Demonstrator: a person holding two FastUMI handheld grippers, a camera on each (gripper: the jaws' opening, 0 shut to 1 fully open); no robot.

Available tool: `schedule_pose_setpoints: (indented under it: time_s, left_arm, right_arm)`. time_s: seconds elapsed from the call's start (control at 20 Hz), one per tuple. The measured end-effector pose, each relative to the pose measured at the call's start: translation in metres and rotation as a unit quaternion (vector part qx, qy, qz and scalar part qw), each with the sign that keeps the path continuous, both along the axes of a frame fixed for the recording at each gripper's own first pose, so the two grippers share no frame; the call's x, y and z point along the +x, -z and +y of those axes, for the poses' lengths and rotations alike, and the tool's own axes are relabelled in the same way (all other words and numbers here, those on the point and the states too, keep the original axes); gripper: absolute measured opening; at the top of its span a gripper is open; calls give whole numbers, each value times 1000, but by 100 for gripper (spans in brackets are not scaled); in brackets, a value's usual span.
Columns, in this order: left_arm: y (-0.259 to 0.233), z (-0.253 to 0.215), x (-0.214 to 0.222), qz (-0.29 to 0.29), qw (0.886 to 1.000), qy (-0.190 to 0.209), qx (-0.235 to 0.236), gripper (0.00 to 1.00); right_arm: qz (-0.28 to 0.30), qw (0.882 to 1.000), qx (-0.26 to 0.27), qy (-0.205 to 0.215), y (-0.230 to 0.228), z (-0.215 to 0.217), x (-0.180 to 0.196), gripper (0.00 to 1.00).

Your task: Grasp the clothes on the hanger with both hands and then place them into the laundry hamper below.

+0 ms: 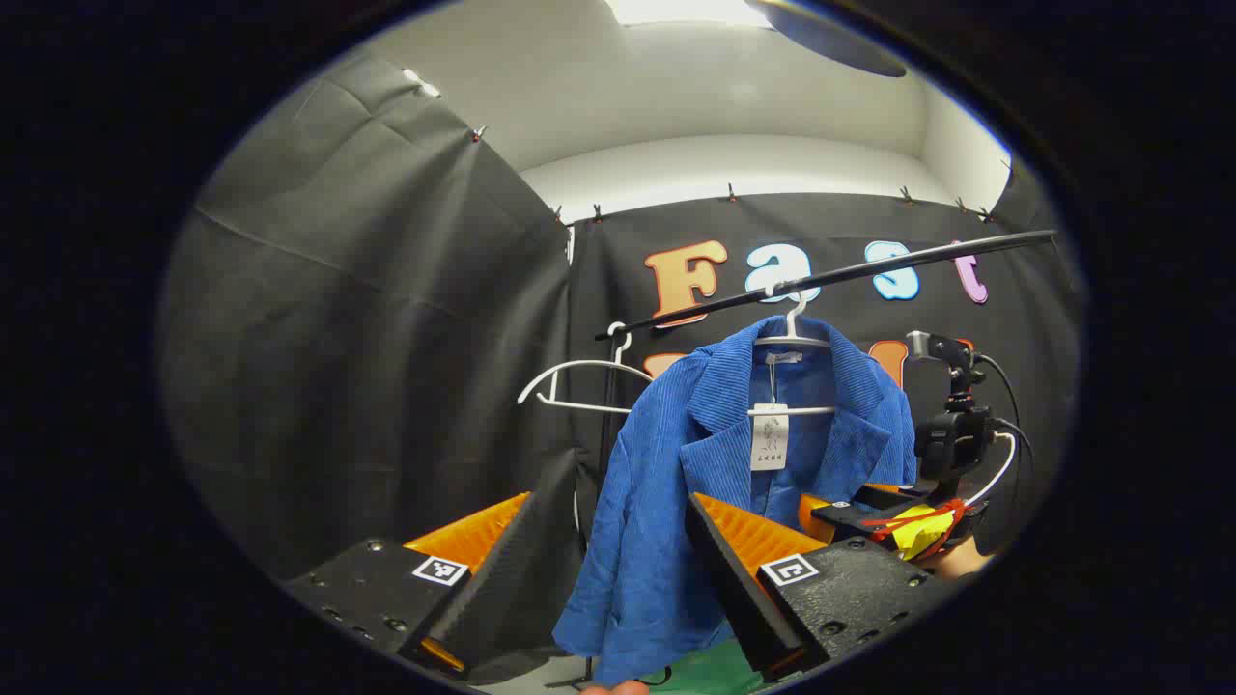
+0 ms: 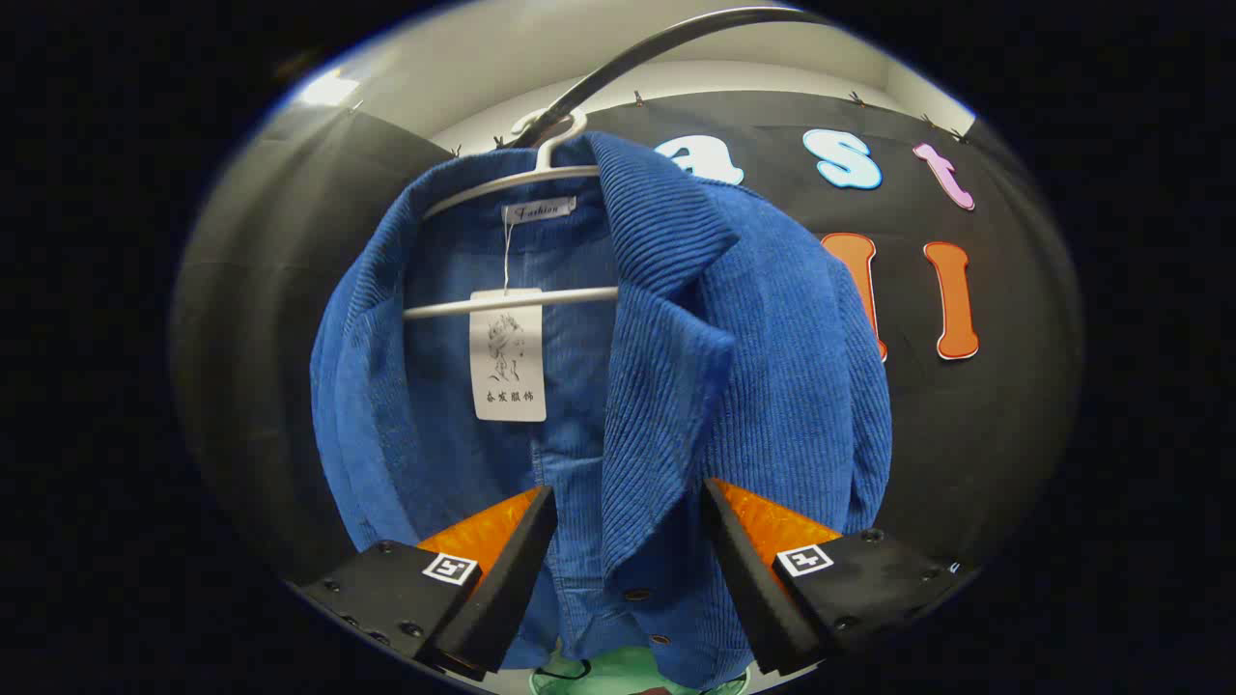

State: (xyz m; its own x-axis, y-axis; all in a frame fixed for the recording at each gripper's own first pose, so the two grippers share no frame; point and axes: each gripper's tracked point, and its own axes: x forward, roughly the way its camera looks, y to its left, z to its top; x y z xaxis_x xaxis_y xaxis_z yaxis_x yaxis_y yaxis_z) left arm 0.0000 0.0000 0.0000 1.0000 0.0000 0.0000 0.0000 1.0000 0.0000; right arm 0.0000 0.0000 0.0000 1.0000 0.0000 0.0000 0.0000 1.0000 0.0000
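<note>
Reaching for the jacket, nothing gripped yet.

The blue jacket (image 2: 734, 338) hangs on a white hanger (image 2: 512, 179) from the black rail (image 1: 830, 275), with a bare hanger (image 1: 570, 381) beside it. The right gripper (image 2: 628, 550) is close in, jaws open around the jacket's front edge; the left gripper (image 1: 603, 560) sits farther back, jaws open and empty. Next, I judge, both must close on the cloth and lift it off. A green hamper (image 2: 618, 676) seems to lie below; black cloth walls surround the booth.
</note>
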Motion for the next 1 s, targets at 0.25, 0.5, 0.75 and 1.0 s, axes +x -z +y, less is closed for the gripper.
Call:
schedule_pose_setpoints:
  time_s: [0.25, 0.5, 0.75, 1.0]
  left_arm:
    - [18, -17, 31, 5, 999, 45, -2, 95]
    - [32, -58, 54, 22, 995, 94, -12, 95]
    - [39, -94, 65, 28, 995, 95, -16, 95]
    - [41, -126, 66, 33, 997, 60, -22, 98]
  right_arm:
    - [-7, 998, 23, 59, -3, -28, 32, 90]
    - [-24, 996, 24, 82, -24, -71, 8, 9]
    - [-124, 986, -27, 112, -100, -119, -59, 12]
    - [-150, 987, -38, 51, -140, -131, -86, 9]
